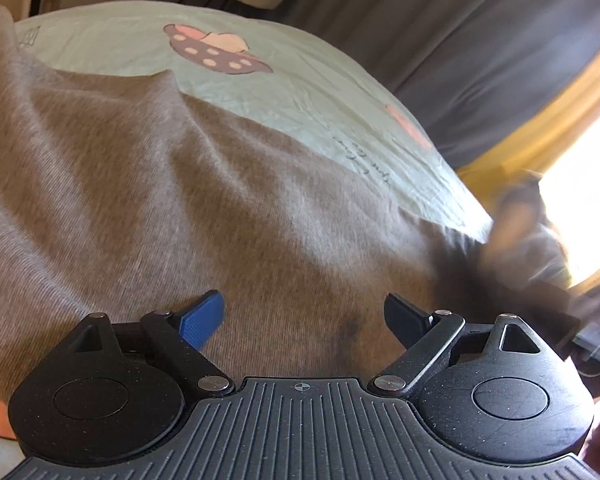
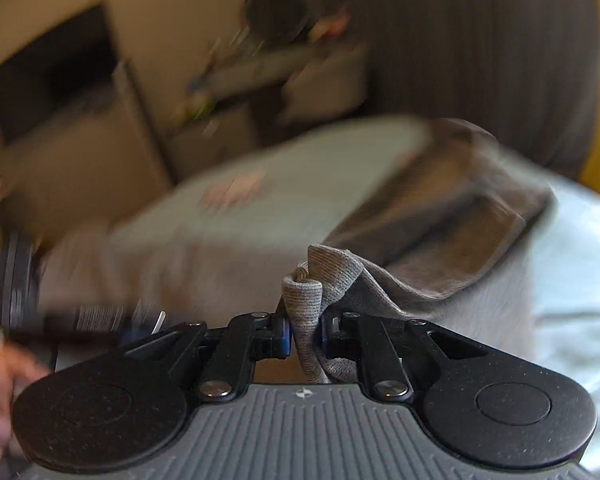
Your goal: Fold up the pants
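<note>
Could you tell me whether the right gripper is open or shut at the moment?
Shut: the right gripper has a bunched fold of the grey pants pinched between its blue pads.

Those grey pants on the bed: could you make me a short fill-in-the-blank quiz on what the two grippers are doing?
1. The right gripper is shut on a fold of the ____ pants.
2. The left gripper is ____, pinching nothing.
3. The pants lie on a pale green ____.

Missing words: grey; open; bedsheet
</note>
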The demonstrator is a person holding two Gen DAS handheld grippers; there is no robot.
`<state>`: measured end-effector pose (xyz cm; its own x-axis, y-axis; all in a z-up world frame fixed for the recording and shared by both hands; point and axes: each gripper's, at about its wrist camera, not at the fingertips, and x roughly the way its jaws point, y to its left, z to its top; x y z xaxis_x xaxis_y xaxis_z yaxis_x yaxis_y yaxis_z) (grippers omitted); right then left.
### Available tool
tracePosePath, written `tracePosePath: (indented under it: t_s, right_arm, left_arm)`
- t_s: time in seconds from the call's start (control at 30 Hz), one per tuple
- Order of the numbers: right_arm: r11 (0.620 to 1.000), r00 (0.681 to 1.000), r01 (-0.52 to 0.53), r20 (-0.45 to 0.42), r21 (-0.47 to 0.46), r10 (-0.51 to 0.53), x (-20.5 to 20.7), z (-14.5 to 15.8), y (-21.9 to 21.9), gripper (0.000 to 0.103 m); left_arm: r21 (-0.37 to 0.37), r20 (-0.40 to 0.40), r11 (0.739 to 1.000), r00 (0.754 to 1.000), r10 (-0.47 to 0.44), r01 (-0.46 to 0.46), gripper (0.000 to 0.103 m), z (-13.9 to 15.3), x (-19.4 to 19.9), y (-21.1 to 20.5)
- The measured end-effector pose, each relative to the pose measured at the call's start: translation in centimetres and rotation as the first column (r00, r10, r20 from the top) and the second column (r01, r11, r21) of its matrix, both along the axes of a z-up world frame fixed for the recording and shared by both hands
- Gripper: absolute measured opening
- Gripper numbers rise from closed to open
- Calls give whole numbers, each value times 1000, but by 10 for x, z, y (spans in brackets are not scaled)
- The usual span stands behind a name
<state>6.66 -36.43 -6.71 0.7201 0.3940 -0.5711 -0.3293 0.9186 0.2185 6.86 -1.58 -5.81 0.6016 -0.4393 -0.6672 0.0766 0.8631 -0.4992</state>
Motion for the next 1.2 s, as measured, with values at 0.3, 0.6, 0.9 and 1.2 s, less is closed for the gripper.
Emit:
tracePosePath:
  t_s: [0.3,0.6,0.9,1.2]
  right_arm:
    - [988,991,-29,-126,151,49,-14,-14,-6,51]
    - [906,933,337,-221,256,-284,-25,-32,-94,48]
    - [881,937,334,-222,335,-271,-26,-38,-105,48]
    - [862,934,349,-210,368,-288,-31,-37,-107,48]
  left_arm:
    - [-36,10,998,998,-60,60,93,2,0,-6]
    - [-203,-59,959,976,-211,195,92,-1,15,-50]
    - [-325,-234,932,941,-244,161,63,-33,45,-94]
    - [-316,-220,940,954,-205,130,14,-31,37,-90]
